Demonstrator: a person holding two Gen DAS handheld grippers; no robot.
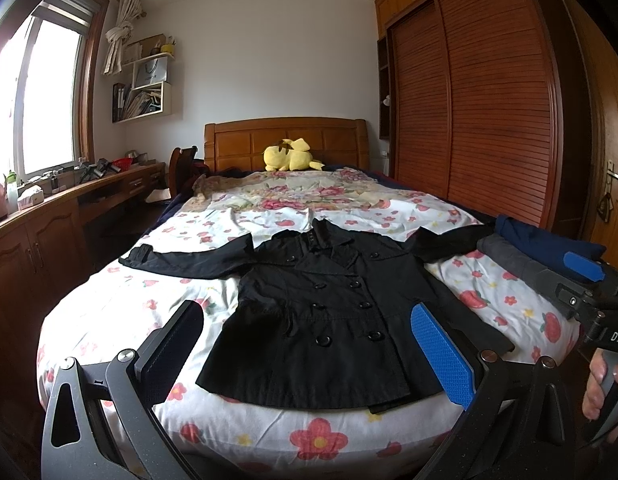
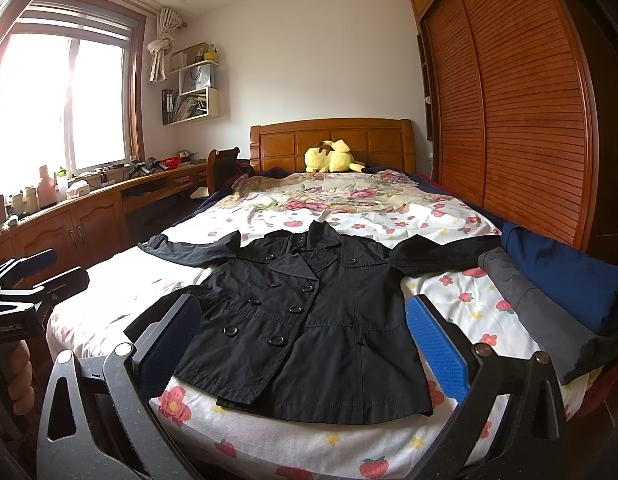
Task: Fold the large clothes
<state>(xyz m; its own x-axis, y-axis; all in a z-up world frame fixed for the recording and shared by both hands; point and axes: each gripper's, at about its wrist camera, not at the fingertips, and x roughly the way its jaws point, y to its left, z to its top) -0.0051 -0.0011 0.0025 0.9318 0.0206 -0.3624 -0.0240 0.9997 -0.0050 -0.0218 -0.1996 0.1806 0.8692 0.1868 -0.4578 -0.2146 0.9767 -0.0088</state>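
A black coat (image 1: 325,304) is lying flat, sleeves spread, just beyond the left gripper (image 1: 309,344) and right gripper (image 2: 305,344). Both are gaping wide, holding nothing. It is resting on a floral bed (image 1: 321,440) in a wood-panelled bedroom.

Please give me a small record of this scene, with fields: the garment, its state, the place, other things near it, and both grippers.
garment: black coat, double-breasted
state: laid flat, front up, buttoned, both sleeves spread out; not yet folded
place: bed with floral sheet
near it: folded clothes, grey and navy, at the bed's right edge, by the coat's sleeve
far end: yellow plush at the headboard
left gripper: open, above the coat's hem, holding nothing
right gripper: open, above the hem, holding nothing
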